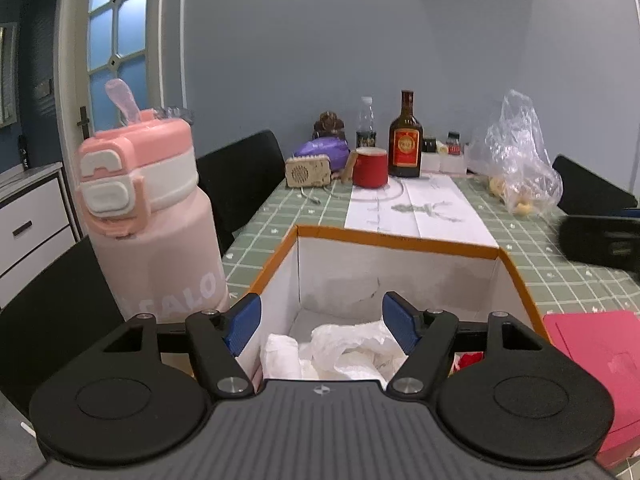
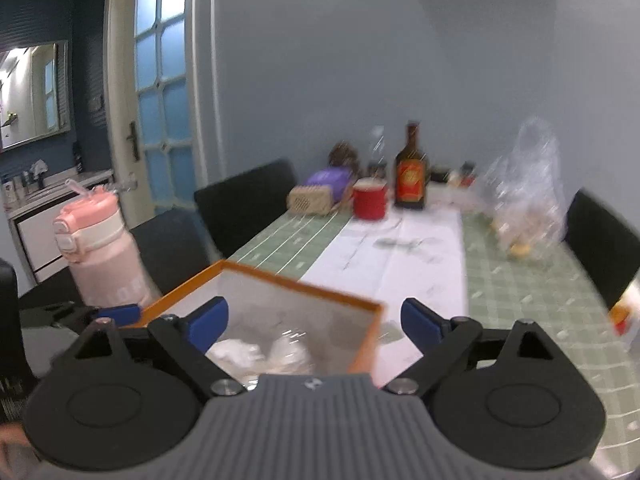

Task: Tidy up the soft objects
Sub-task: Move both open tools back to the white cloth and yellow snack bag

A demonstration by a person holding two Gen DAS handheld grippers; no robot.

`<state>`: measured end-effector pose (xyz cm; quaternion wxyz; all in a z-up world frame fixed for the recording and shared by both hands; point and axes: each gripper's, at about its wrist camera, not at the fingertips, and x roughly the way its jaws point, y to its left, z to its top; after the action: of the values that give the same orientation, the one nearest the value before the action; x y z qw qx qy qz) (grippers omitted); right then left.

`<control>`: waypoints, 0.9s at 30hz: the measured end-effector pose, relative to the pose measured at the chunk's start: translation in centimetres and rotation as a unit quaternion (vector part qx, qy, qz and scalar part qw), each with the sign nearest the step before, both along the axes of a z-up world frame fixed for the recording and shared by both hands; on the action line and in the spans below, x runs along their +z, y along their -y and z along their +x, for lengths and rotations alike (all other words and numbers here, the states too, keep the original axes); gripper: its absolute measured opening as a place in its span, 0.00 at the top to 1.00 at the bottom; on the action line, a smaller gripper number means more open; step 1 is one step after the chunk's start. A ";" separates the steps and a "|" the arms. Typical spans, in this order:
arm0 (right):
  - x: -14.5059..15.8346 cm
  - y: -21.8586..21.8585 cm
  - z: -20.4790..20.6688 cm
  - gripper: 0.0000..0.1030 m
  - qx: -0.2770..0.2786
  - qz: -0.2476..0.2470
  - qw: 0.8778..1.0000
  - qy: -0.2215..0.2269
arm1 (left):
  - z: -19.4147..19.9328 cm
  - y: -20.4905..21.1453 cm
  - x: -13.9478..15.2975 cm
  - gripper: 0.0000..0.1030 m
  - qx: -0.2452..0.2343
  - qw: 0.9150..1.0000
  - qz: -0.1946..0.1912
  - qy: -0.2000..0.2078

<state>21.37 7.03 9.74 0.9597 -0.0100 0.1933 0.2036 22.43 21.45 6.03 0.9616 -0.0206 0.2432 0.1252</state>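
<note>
At far left we see a glass-paned door [image 1: 114, 20] in a blue-grey wall, then a pink bottle [image 1: 148, 216] beside the orange-rimmed box [image 1: 396, 240] on our green-checked counter [image 1: 560, 280]. Our left claw [image 1: 322, 326] gapes wide over the box, holding nothing; crumpled white bags [image 1: 340, 350] lie inside. Our right claw [image 2: 314, 326] is also spread wide and empty, straddling the box's right-hand corner. Its view is blurred, and a red folder [image 1: 600, 356] is cut off at right.
</note>
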 end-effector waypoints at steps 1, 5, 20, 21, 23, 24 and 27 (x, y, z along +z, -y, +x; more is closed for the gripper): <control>0.1 1.1 -0.3 0.11 -0.009 0.002 1.000 -0.004 | -0.1 0.0 0.0 0.21 -0.003 1.000 -0.001 0.005; -0.1 7.4 -1.7 0.11 -0.040 0.051 0.997 -0.028 | 0.0 0.3 0.0 0.21 -0.018 1.000 0.005 0.001; -10.4 19.3 -0.6 0.06 -0.157 0.053 0.986 -0.032 | -0.6 0.6 0.2 0.23 0.009 0.999 0.023 0.023; -10.7 19.5 -0.4 0.06 -0.155 0.045 0.986 -0.041 | -1.4 0.7 0.4 0.24 0.024 0.998 0.023 0.048; -11.2 19.5 0.1 0.06 -0.147 0.020 0.987 -0.055 | -3.2 1.0 1.1 0.24 0.033 0.995 -0.014 0.089; -11.4 19.4 0.1 0.06 -0.149 0.014 0.987 -0.057 | -4.2 1.3 1.6 0.22 0.018 0.994 -0.043 0.102; -11.9 19.8 0.2 0.06 -0.141 0.020 0.987 -0.073 | -6.5 3.6 2.7 0.20 -0.031 0.990 -0.095 0.104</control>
<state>21.58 -12.81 -2.15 0.9621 0.0511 0.2583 0.0702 15.92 17.88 8.77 0.9787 -0.1176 0.1534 0.0686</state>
